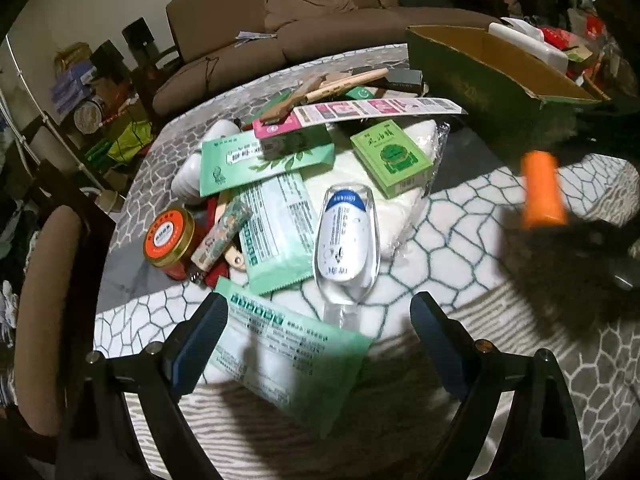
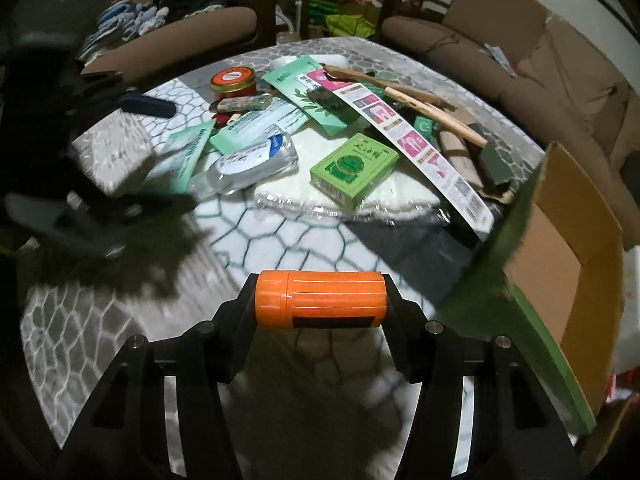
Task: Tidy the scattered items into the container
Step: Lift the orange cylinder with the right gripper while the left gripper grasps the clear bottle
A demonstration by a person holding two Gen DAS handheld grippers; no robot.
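From the left wrist, your left tool [image 1: 316,322] is spread wide and grips nothing, hovering over a pale green packet [image 1: 288,356] at the near edge of the pile on the counter [image 1: 460,240]. A clear bottle [image 1: 346,240] lies just beyond it. The green cardboard box [image 1: 480,76] stands far right.

From the right wrist, your right tool [image 2: 320,300] is clamped on an orange cylinder [image 2: 320,299], held crosswise above the counter, with the box wall [image 2: 516,264] close on its right.

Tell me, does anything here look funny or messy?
Yes. The long pink strip lies slanted across the pile on the table, one end poking out. Packets and boxes overlap in a heap instead of sitting in the cardboard box.
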